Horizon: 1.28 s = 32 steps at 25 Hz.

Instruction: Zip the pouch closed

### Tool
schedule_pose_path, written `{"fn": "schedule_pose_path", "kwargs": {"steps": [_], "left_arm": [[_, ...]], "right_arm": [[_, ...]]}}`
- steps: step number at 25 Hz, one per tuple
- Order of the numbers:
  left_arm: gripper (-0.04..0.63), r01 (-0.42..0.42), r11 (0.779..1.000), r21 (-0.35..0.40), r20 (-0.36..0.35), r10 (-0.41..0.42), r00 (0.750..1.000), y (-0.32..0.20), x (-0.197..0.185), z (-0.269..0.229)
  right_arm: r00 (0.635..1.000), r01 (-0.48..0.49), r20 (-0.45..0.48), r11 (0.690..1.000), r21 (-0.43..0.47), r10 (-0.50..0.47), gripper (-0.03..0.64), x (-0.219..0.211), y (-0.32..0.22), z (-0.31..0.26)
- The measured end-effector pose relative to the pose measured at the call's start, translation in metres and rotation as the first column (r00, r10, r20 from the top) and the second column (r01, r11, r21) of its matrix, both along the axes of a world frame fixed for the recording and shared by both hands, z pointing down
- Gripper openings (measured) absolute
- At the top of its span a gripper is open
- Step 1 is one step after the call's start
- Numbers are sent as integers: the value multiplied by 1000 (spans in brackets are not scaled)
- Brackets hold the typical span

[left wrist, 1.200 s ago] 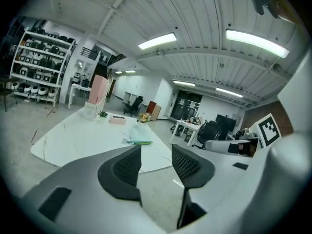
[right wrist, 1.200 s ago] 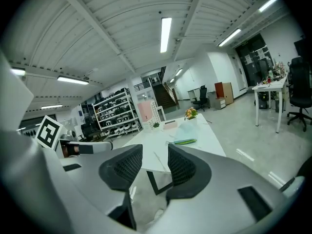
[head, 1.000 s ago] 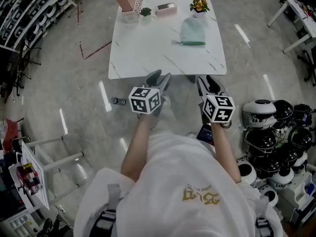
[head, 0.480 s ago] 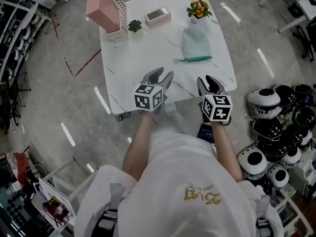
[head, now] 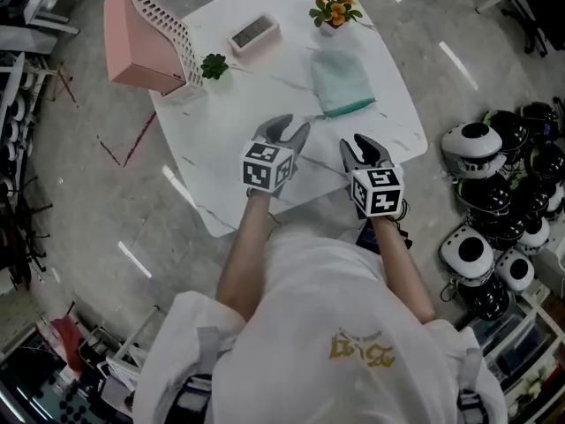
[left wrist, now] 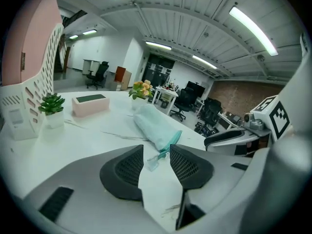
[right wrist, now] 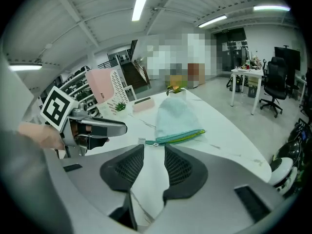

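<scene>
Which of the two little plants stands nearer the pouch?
The orange-flowered plant, just beyond the pouch; the plain green plant stands beside the pink rack.

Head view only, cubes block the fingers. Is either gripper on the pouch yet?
Observer: No. In the left gripper view, the left gripper has its fingers apart with nothing gripped. The pouch lies ahead of the tips.
Operator: Right one?
Observer: The right gripper is empty too. Its fingers have just been closing a little, with nothing between them.
Operator: Where's the pull?
Observer: The right gripper view shows the pull at the end of the zipper nearer the left gripper.
</scene>
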State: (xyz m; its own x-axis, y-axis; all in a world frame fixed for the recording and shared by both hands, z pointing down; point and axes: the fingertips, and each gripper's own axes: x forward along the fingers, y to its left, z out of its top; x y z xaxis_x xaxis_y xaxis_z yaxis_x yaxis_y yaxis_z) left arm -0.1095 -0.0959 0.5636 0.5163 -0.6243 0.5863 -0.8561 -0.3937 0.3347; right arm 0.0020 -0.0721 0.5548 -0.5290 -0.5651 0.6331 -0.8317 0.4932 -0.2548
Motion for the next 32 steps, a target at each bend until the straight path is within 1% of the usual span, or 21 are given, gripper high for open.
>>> {"fn": "schedule_pose_path", "kwargs": {"steps": [3, 5, 7, 10, 13, 17, 20, 21, 22, 23, 26, 27, 29, 31, 32], "left_arm": [[170, -77, 997, -9, 35, 77, 996, -12, 3, 10], [164, -145, 989, -13, 71, 145, 987, -15, 8, 17], [163, -216, 976, -16, 109, 216, 970, -17, 14, 25], [158, -313, 949, -39, 158, 316, 936, -15, 23, 37], [144, -383, 922, -55, 192, 386, 902, -15, 30, 49], [143, -422, 905, -54, 191, 424, 885, -19, 35, 56], [147, -463, 885, -56, 199, 464, 863, -20, 38, 59], [137, -472, 880, -55, 196, 474, 859, -21, 38, 61], [96, -478, 877, -55, 189, 479, 857, -21, 39, 62], [71, -483, 874, -54, 179, 484, 857, -20, 40, 63], [89, -506, 860, -68, 155, 510, 846, -17, 44, 66], [110, -515, 854, -72, 153, 520, 840, -15, 45, 68], [109, -525, 849, -66, 165, 528, 833, -16, 46, 69], [66, -532, 845, -59, 181, 533, 826, -18, 46, 68], [57, -540, 840, -56, 182, 541, 821, -18, 47, 67]], "right_arm": [[1000, -10, -7, 1000, -12, 10, 143, -7, -7, 8], [1000, -14, -11, 1000, -20, 14, 141, -11, -10, 14], [1000, -14, -16, 999, -29, 13, 138, -16, -12, 19], [1000, -14, -24, 999, -49, 13, 132, -24, -15, 29], [1000, -11, -30, 998, -65, 9, 132, -30, -19, 39], [999, -9, -36, 997, -73, 7, 132, -35, -21, 46], [999, -11, -45, 997, -73, 8, 132, -35, -23, 49], [999, -11, -49, 997, -73, 7, 132, -35, -23, 50], [999, -9, -54, 997, -73, 5, 132, -36, -24, 51], [998, -7, -59, 997, -73, 3, 132, -36, -25, 53], [997, -2, -74, 997, -73, -3, 132, -37, -28, 57], [997, -3, -76, 997, -73, -3, 132, -37, -29, 58], [997, -4, -77, 997, -76, -2, 132, -40, -30, 60], [997, -1, -79, 997, -83, -6, 132, -43, -31, 62], [997, 0, -80, 996, -86, -7, 132, -44, -31, 63]]}}
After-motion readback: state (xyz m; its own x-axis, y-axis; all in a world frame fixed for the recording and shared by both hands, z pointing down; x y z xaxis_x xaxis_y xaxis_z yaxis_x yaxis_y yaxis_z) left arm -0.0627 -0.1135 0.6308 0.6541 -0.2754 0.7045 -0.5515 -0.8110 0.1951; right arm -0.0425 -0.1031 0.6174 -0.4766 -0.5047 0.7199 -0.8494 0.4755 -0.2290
